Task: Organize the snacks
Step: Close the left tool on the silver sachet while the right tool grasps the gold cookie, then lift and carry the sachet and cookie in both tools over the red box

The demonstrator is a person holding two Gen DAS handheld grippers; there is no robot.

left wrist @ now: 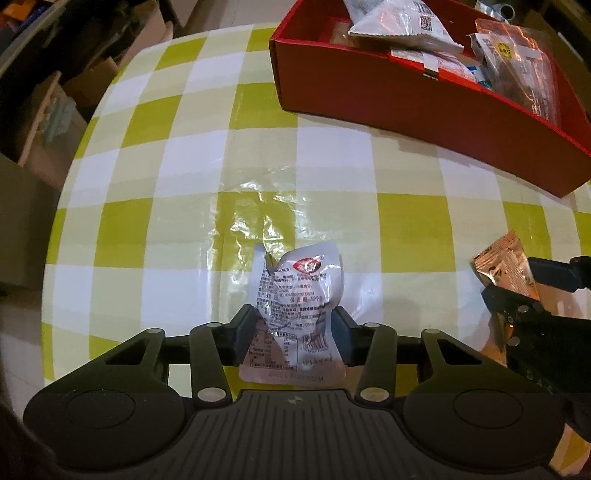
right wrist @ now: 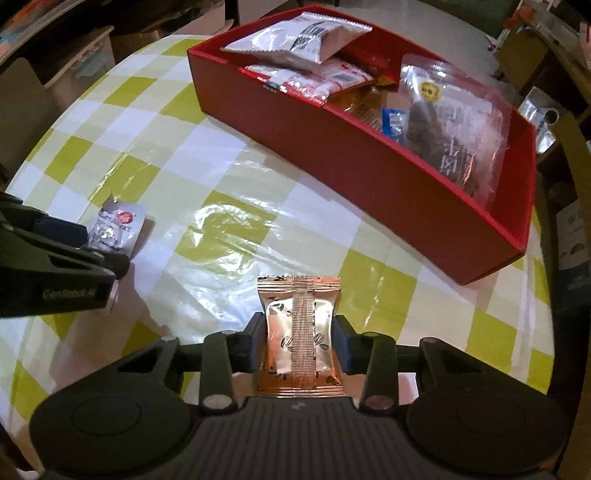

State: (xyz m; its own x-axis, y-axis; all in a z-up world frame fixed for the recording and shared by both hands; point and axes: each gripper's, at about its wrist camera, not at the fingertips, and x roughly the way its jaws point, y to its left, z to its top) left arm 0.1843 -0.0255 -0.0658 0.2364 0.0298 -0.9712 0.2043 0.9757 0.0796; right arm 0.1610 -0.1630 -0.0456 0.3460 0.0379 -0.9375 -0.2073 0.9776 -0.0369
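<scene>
Yellow-checked tablecloth, glossy; cardboard boxes crowd the dim floor. Left gripper clamps a white sachet; right gripper clamps a copper packet. Red box behind, contents overlapping, labels unreadable.

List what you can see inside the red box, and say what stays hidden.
In the red box: a silver packet on top, red-and-white packets beneath, a clear bag of dark snacks, a blue wrapper. The box floor is covered.

table: yellow-white checked glossy cloth, glare | floor: pale tiles | left edge: cardboard boxes, maybe shelving | room dim
</scene>
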